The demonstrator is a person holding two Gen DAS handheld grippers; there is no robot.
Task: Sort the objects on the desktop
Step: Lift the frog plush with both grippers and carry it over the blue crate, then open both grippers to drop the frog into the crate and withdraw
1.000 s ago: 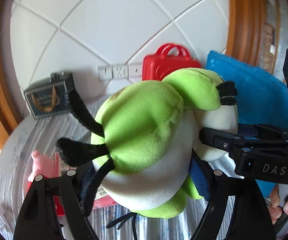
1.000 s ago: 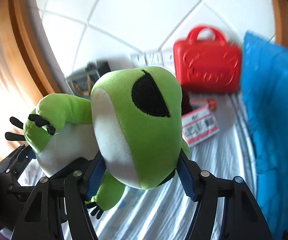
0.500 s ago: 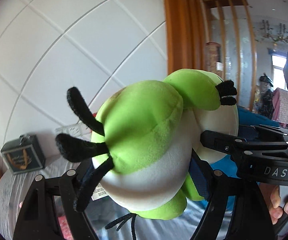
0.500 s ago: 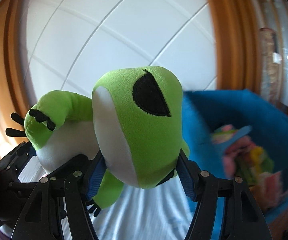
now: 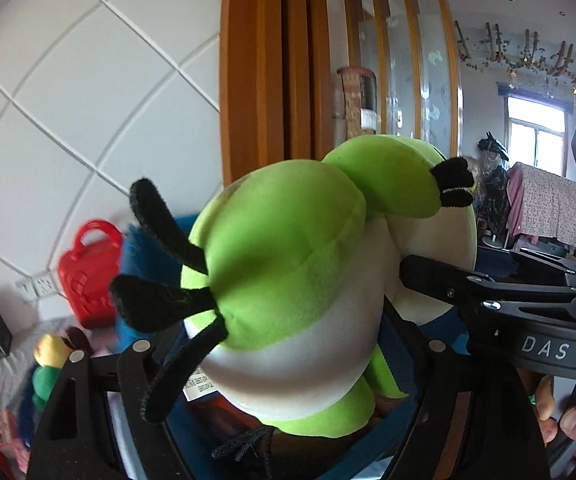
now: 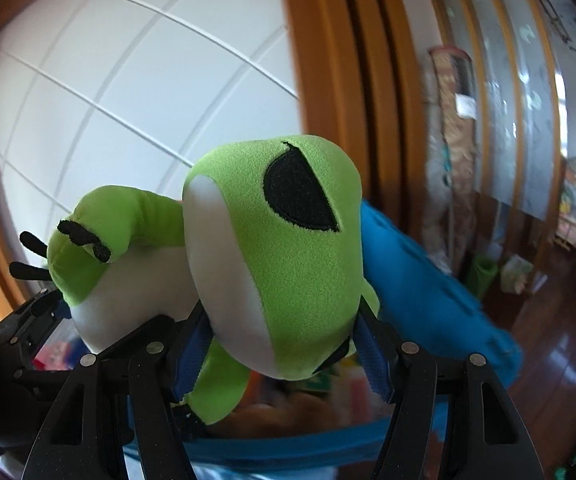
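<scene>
The left gripper (image 5: 283,360) has its jaws clamped on the body of the plush frog (image 5: 288,272); the right gripper (image 6: 283,356) pinches its head. Soft, light and squashy, the frog looks best held at the bulk, hanging above the blue bin (image 6: 420,292).

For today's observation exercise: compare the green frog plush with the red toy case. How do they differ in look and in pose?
The frog plush is soft, fuzzy, green and white; the red case is hard, glossy plastic with a handle. The frog plush is held in the air, gripped by the left gripper and the right gripper; the red case stands upright by the white wall, ungripped. Both are brightly coloured.
</scene>
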